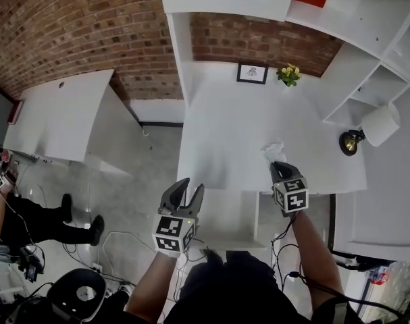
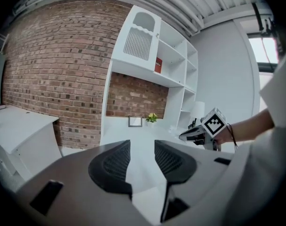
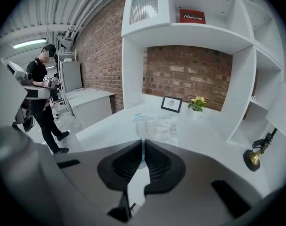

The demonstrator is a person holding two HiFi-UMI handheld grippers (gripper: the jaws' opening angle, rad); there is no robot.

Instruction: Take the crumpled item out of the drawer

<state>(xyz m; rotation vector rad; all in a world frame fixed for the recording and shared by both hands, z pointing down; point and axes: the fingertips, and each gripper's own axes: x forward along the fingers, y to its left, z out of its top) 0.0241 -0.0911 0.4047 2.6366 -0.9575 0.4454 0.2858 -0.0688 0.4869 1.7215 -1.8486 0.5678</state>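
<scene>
**Item** (image 1: pixel 273 150): a crumpled clear wrapper with some blue print. It is out of the drawer and held over the desk top. Its loose bulk stands beyond the fingertips, so it is probably light and limp and needs only a pinch.

**Right gripper** (image 1: pixel 280 167): the jaws are almost together, clamped on a thin fold of the item. It is angled down toward the desk, which suits setting the item there.

**Left gripper** (image 1: pixel 189 189): the jaws are partly apart with nothing between them. It hovers near the drawer's left front corner, probably placed to deal with the drawer, since it plays no part in the carry.

**Drawer** (image 1: pixel 225 218): pulled out under the desk's front edge. What shows of the inside looks bare.

**Desk** (image 1: pixel 218 120): white. A frame (image 1: pixel 252 73) and a plant (image 1: pixel 288 74) stand at the back by the brick wall, and a lamp (image 1: pixel 351 142) stands at the right edge. All are well apart from the item, which leaves open surface below it.

**Status**: the removal looks done, and only the release remains.
</scene>
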